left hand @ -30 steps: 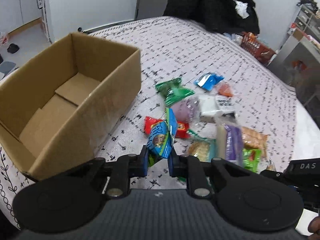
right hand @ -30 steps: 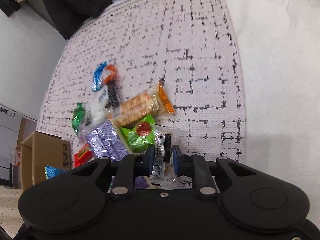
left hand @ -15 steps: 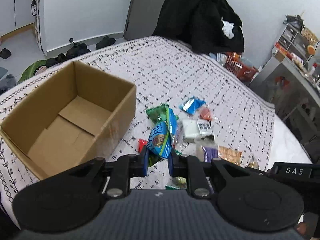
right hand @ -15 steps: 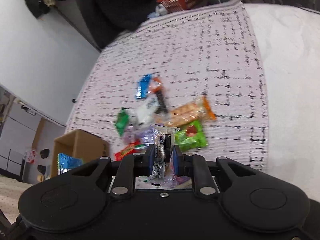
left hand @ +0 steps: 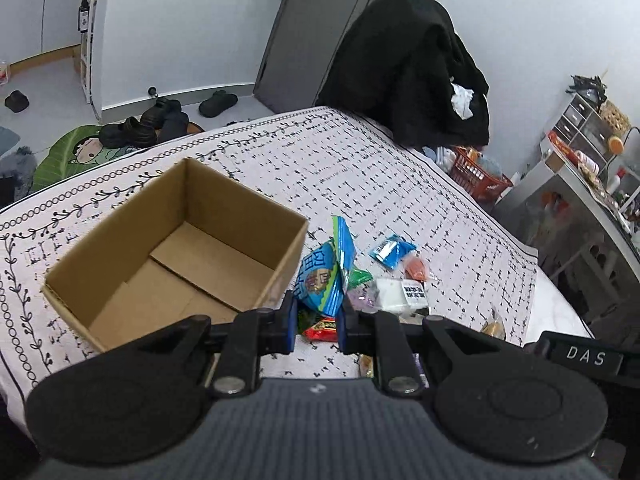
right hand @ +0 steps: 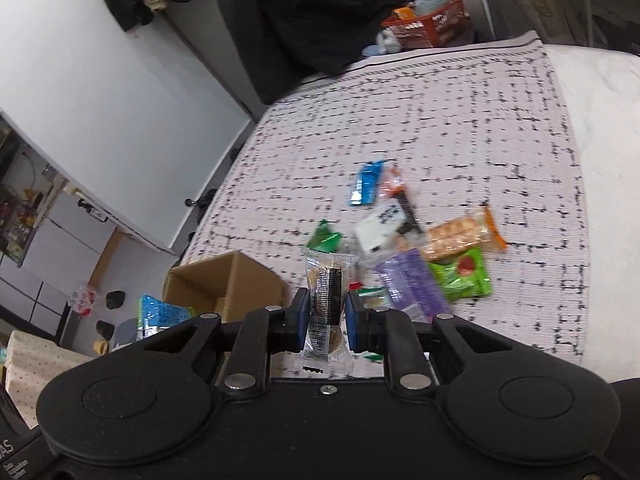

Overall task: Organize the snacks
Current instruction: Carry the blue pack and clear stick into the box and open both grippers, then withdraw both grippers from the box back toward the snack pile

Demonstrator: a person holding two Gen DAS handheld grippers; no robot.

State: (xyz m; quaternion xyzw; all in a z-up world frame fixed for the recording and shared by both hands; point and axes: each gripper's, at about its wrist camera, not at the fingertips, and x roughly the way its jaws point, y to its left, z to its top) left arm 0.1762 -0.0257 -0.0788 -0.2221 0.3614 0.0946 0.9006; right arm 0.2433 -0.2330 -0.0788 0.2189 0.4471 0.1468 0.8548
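While my left gripper [left hand: 316, 318] was clamped on the blue snack packet [left hand: 324, 276], with the packet standing up out of the pads, the cardboard box [left hand: 176, 248] lay just to the left of my jaws and a little beyond them, open-topped and with nothing on its floor that I could see. To do this step well, I judged I had to carry the packet left until it hung over the box's bare bottom, not over the near-right wall, and only then part the pads; the wrapper was light and crinkly, so a drop from high up could have let it flutter onto the patterned cloth [left hand: 360, 168].

To the right of those jaws lay the rest of the snack pile [left hand: 396, 288], well clear of the box.

My right gripper [right hand: 325, 320] was pinched narrow on a clear-wrapped snack with a dark label [right hand: 328, 292], held upright between the pads. From that side the box sat left of my jaws, so I reckoned the right should wait its turn and approach behind the left, lest the two tools knock together above the opening.
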